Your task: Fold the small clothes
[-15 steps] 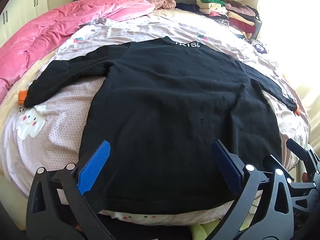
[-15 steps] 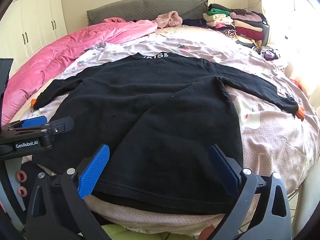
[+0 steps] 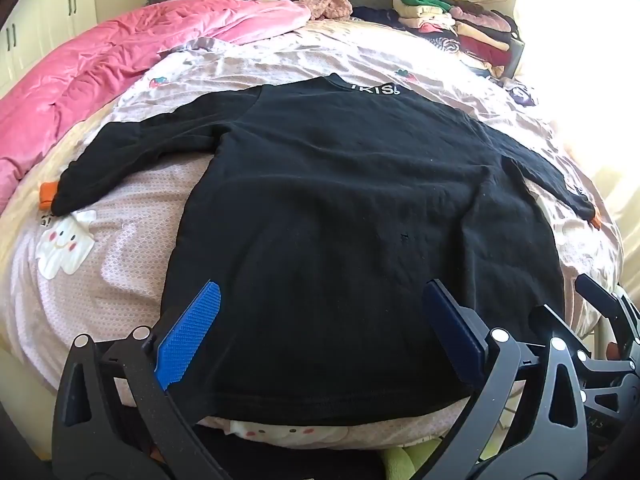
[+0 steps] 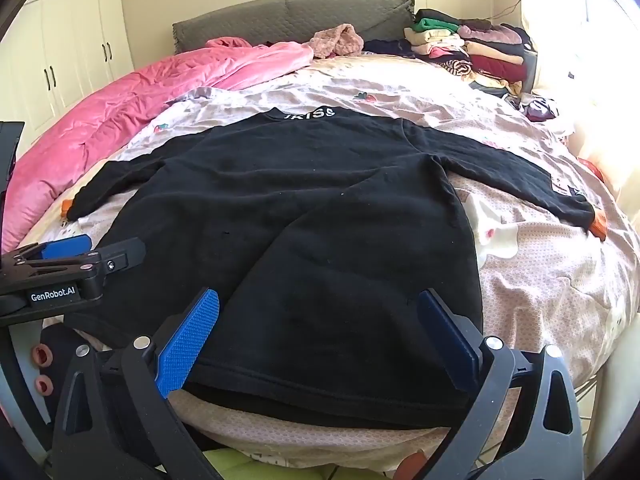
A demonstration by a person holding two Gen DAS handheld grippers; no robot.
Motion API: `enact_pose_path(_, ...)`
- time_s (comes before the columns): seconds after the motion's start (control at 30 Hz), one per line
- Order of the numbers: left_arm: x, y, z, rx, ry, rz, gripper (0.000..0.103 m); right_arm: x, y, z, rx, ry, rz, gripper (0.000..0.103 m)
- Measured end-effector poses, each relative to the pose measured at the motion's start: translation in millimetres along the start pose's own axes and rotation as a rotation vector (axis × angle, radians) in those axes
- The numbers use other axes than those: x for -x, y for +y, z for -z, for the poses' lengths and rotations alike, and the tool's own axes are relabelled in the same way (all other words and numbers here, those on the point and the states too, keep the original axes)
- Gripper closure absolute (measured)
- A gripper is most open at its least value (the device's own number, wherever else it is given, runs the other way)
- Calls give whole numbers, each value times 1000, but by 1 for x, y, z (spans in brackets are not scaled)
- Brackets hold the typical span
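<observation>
A black long-sleeved top is lying flat on the bed, back side up by the look of it, collar toward the headboard and both sleeves spreading outward, hem hanging close to the near edge. It is looking soft, light and floppy, likely a fleecy knit that will be draping and bunching rather than holding a crease, so it is probably best taken by pinching a single edge: the hem corners or the shoulder seams, with a sleeve cuff as the pick for the first inward fold. The left hand-held gripper is hovering over the near left part of the hem, its 2 blue pads standing fully apart and holding nothing. The right hand-held gripper is hovering over the near right part, likewise spread wide and empty; whether any pad is brushing the cloth is hard to tell.
</observation>
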State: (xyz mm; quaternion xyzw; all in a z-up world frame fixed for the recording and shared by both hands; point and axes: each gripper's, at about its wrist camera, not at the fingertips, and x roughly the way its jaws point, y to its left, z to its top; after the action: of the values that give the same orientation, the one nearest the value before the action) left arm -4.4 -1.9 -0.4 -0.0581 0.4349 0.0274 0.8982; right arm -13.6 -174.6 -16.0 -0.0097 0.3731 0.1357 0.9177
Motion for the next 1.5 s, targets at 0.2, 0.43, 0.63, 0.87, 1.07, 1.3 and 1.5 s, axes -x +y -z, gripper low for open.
enact_pose_path(0.2,1,2,-1,4,1,-1,8,0,0,0,-5,1,6,4)
enact_pose_path(0.43,4,4,-1,3,-8,-5,8,0,0,0,-7,-1,10,4)
enact_pose_path(0.63,4,3,0,5,-8,-5,8,0,-1,0,-5,-5,13,4)
enact_pose_path(0.87,5,3,-1,6,-8,-8,8,1,-1,0,-5,-2,10,4)
enact_pose_path(1.07,5,4,-1,7,-9,-9,8,0,0,0,-3,-3,12,4)
enact_pose_path(1.3,4,4,-1,4,-8,-11,8,-1,-1,-1,-4,-2,11,4)
enact_pose_path(1.5,3,3,-1,3,-6,-12,8,-1,0,-2,-4,-2,11,4)
